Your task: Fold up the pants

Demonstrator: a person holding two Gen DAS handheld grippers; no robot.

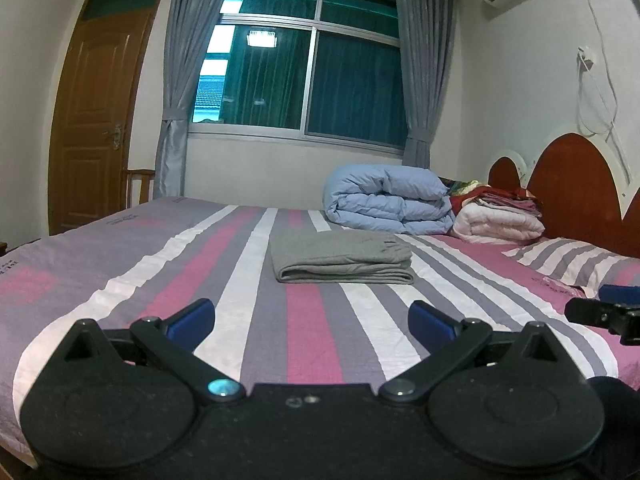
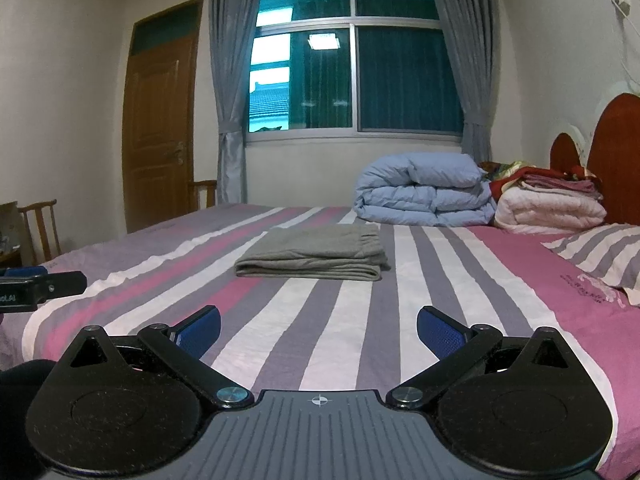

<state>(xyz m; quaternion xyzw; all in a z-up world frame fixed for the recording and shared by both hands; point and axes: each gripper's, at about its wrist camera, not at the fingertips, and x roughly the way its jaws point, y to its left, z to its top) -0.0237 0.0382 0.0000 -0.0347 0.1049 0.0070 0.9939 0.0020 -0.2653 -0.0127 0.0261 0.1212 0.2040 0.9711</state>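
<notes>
The grey pants [image 1: 342, 258] lie folded in a neat flat stack on the striped bed, also in the right wrist view [image 2: 316, 254]. My left gripper [image 1: 312, 316] is open and empty, held above the bed well short of the pants. My right gripper [image 2: 320, 326] is open and empty too, at about the same distance from them. The right gripper's tip shows at the right edge of the left wrist view [image 1: 604, 312]. The left gripper's tip shows at the left edge of the right wrist view [image 2: 44, 284].
The bed [image 1: 304, 336] has a pink, white and purple striped sheet. A rolled blue duvet [image 1: 388, 204], a white blanket with folded clothes [image 1: 500, 220] and a striped pillow [image 1: 576, 260] lie near the red headboard [image 1: 576, 188]. A door, window and chair stand behind.
</notes>
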